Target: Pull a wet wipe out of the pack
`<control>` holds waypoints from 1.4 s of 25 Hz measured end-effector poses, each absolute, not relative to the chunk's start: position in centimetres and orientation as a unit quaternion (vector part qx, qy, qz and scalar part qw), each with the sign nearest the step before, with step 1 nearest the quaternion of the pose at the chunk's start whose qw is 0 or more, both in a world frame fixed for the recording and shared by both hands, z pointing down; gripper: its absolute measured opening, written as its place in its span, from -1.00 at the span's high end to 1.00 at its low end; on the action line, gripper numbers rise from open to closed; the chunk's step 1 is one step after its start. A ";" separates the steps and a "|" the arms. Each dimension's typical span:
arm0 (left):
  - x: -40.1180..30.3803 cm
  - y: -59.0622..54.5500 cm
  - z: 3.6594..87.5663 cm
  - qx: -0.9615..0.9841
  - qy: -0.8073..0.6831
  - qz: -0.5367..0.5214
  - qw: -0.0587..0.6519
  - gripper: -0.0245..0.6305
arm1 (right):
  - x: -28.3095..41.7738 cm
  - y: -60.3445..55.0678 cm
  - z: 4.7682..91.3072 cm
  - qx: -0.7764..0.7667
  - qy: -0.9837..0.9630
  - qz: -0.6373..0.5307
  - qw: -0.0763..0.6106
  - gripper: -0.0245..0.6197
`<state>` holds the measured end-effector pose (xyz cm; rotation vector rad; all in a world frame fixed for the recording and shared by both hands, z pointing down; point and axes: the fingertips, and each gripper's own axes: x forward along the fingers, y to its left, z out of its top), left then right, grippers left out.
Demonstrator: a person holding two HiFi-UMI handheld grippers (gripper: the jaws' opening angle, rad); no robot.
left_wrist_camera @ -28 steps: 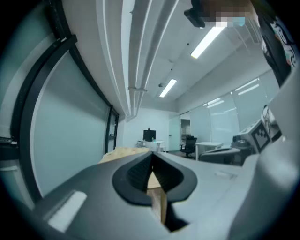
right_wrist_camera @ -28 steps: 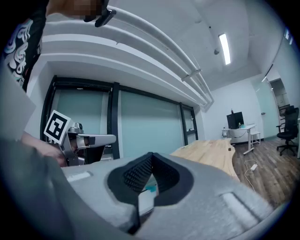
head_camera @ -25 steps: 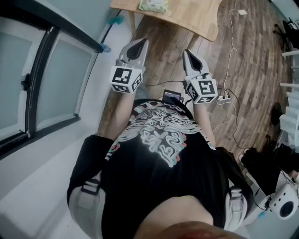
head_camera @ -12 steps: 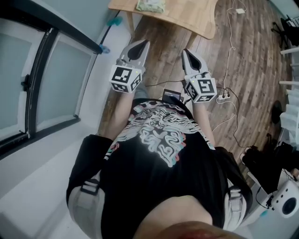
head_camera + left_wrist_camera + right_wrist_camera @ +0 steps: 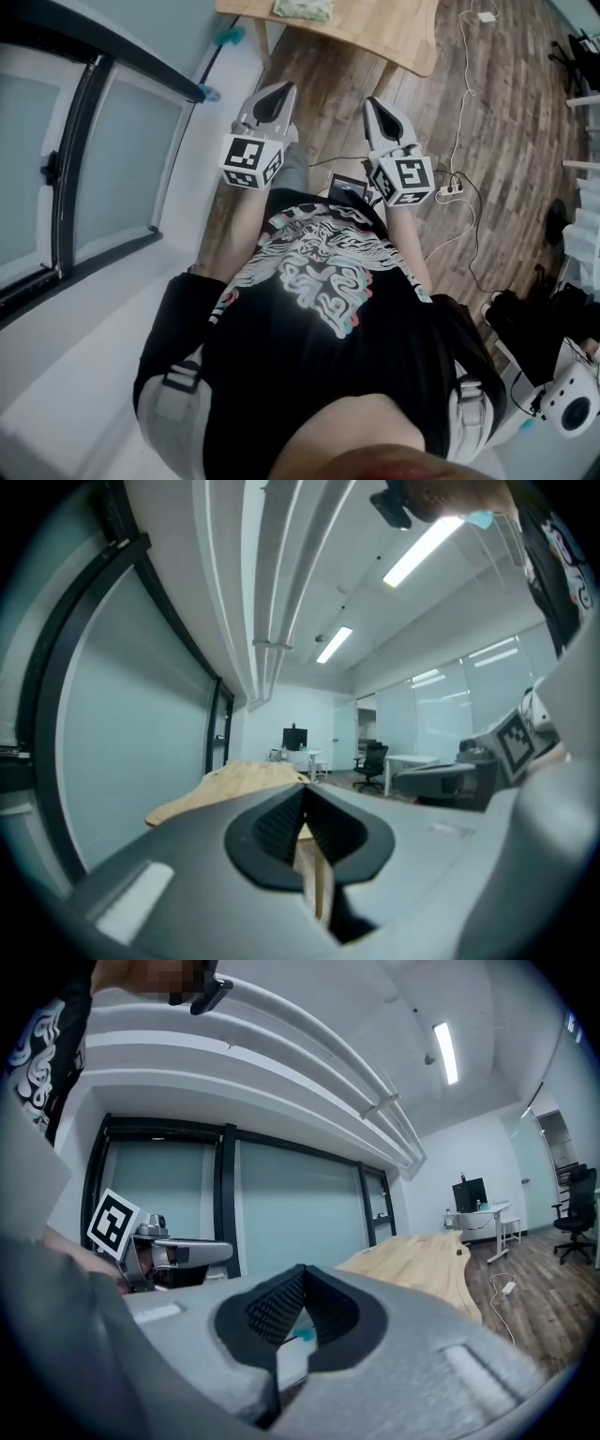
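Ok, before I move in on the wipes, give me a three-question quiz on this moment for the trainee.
1. True or false: the left gripper and the right gripper both have their jaws together with nothing between them.
2. Where is the green wipe pack? A) on the wooden table ahead of both grippers; B) between the left gripper's jaws; C) directly under the right gripper.
3. Short answer: is either gripper touching the wipe pack?
Key: 1 true; 2 A; 3 no, both are short of the wooden table.
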<state>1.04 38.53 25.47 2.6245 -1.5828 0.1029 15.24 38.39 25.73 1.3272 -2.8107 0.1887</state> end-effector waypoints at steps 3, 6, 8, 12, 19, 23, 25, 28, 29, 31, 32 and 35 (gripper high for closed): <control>0.7 36.8 26.1 0.854 -0.518 0.039 0.033 0.95 | 15.2 37.0 26.4 0.431 -0.900 0.063 0.020 0.93; -0.2 34.4 27.3 0.849 -0.524 0.043 0.041 0.95 | 15.0 35.2 27.1 0.433 -0.899 0.064 0.029 0.93; -0.9 32.5 27.7 0.845 -0.531 0.044 0.041 0.95 | 14.9 33.5 27.4 0.437 -0.897 0.063 0.035 0.93; -2.5 28.0 27.6 0.840 -0.540 0.046 0.026 0.95 | 13.9 29.1 27.9 0.441 -0.894 0.063 0.041 0.93; -5.1 20.4 28.4 0.836 -0.544 0.055 0.035 0.95 | 11.4 20.8 28.9 0.448 -0.889 0.073 0.054 0.93; -6.1 17.2 29.4 0.838 -0.539 0.065 0.047 0.95 | 10.0 17.3 29.6 0.447 -0.888 0.086 0.066 0.93; -6.7 15.8 29.7 0.839 -0.537 0.066 0.054 0.95 | 9.3 16.0 29.8 0.448 -0.887 0.091 0.071 0.93; -7.2 13.5 29.7 0.844 -0.530 0.063 0.055 0.95 | 8.7 13.8 29.9 0.453 -0.884 0.093 0.075 0.93; -7.3 12.8 29.6 0.846 -0.526 0.064 0.053 0.95 | 8.5 13.1 29.9 0.456 -0.882 0.093 0.076 0.93; -7.5 11.8 29.6 0.852 -0.516 0.070 0.048 0.95 | 8.1 11.8 29.8 0.460 -0.879 0.093 0.077 0.93; -7.6 11.2 29.7 0.854 -0.512 0.073 0.047 0.95 | 7.9 11.1 29.9 0.462 -0.879 0.094 0.077 0.93; -8.3 9.4 30.3 0.857 -0.506 0.080 0.055 0.95 | 7.0 9.3 30.2 0.464 -0.877 0.096 0.079 0.93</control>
